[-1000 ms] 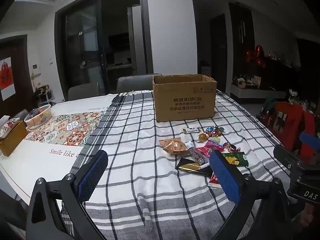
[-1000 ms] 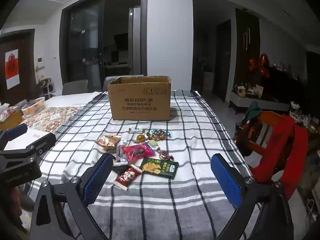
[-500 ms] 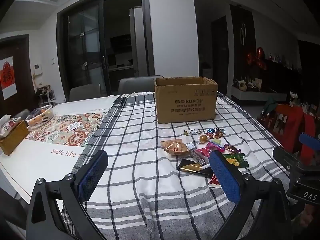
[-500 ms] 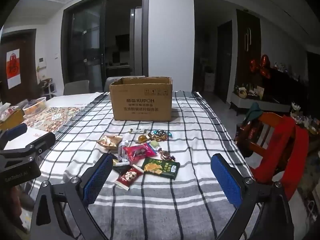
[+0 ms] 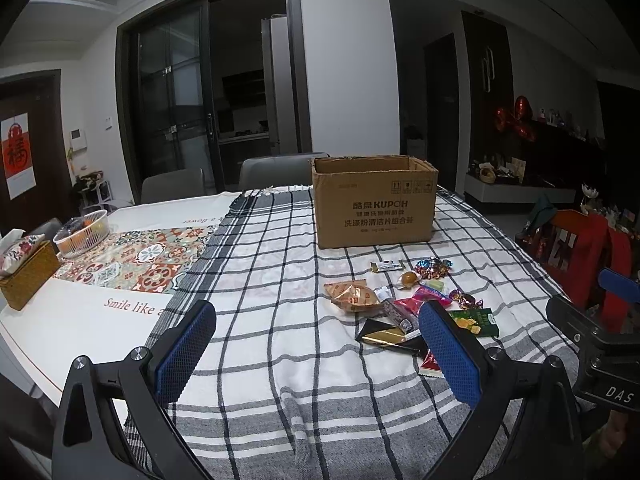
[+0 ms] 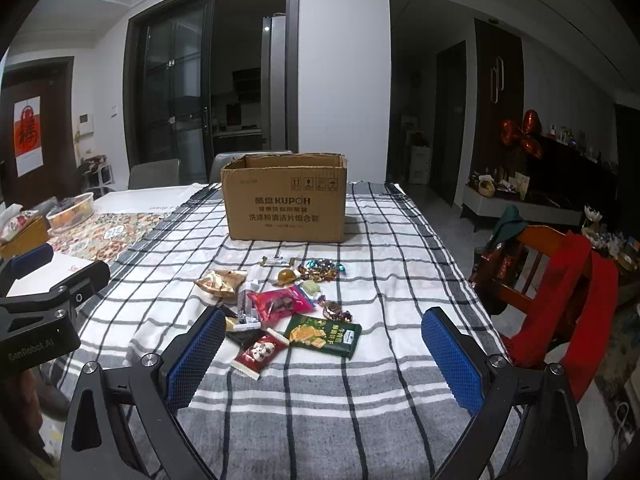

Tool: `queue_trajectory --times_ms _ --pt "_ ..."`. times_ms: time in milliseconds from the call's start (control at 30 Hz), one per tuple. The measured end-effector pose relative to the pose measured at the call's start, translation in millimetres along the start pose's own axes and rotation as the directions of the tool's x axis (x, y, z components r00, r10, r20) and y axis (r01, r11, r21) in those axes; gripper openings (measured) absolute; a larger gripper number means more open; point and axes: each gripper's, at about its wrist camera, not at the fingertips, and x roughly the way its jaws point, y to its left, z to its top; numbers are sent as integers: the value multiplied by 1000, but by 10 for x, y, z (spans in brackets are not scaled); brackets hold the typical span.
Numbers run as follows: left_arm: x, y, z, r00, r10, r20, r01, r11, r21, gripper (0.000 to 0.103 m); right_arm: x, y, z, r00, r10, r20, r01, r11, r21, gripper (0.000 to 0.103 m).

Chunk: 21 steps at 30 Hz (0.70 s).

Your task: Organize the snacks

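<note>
Both claws spread, empty: left gripper [image 5: 316, 350], right gripper [image 6: 322, 354]. Snack pile [image 6: 288, 304] lies on plaid cloth before cardboard box [image 6: 285, 198], ahead-left of right gripper, which appears nearer. Green cracker packet [image 6: 323, 333] nearest; long axis crosswise.

The left gripper [image 5: 316, 344] fills the bottom of its own view, its two blue-padded fingers [image 5: 186, 354] spread wide apart and holding nothing. The right gripper [image 6: 320, 350] sits likewise at the bottom of its view, blue-padded fingers [image 6: 452, 360] wide apart and empty.
</note>
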Motion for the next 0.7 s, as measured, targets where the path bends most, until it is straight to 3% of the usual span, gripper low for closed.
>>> queue_trajectory --times_ms 700 --pt "-5 3 -10 1000 -1 2 1 1000 0 103 -16 13 0 1000 4 -1 -4 1000 -3 99"
